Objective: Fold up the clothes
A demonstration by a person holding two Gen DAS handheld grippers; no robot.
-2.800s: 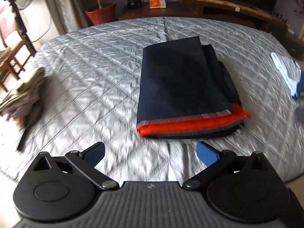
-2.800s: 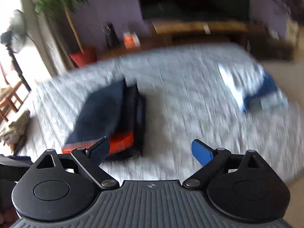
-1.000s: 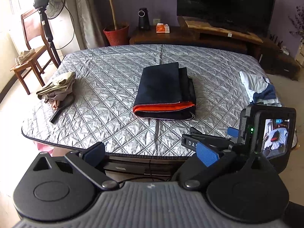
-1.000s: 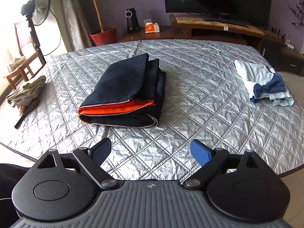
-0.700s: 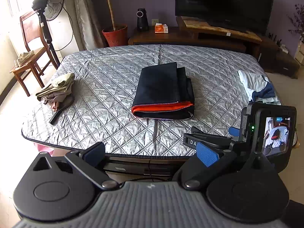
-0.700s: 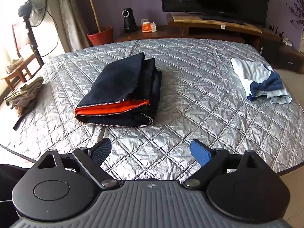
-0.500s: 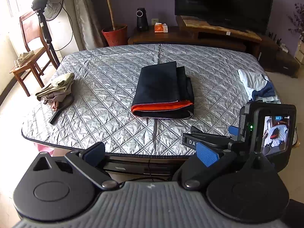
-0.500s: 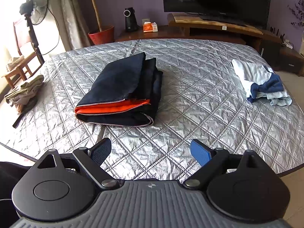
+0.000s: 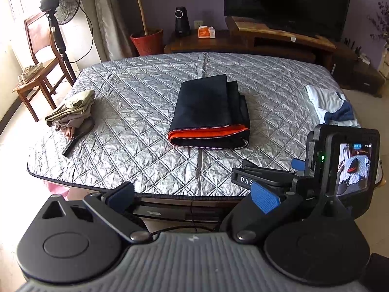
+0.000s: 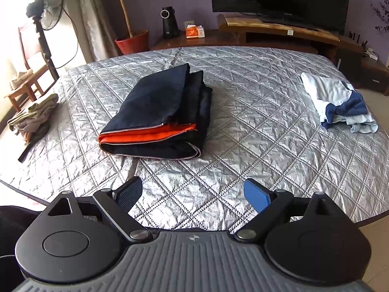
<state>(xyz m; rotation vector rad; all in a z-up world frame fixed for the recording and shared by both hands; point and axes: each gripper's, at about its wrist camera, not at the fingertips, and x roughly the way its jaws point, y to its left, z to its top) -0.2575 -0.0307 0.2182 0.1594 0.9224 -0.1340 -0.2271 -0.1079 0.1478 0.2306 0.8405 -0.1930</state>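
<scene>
A folded dark navy jacket with orange lining and a zipper (image 9: 209, 114) lies in the middle of the silver quilted bed (image 9: 136, 160); it also shows in the right wrist view (image 10: 158, 116). My left gripper (image 9: 192, 196) is open and empty, held back off the bed's near edge. My right gripper (image 10: 193, 194) is open and empty above the bed's near edge, well short of the jacket. The right gripper's body and camera show at the right of the left wrist view (image 9: 340, 165).
A crumpled beige garment with a dark strap (image 9: 73, 112) lies at the bed's left edge. A white and blue garment (image 10: 338, 102) lies at the right edge. Beyond the bed stand a chair (image 9: 39, 56), a fan (image 9: 60, 12), a potted plant (image 9: 145, 41) and a TV on a wooden stand (image 9: 287, 4).
Both grippers have pulled back from the folded jacket to the bed's near edge and now hold nearly still. The jacket lies unmoved.
</scene>
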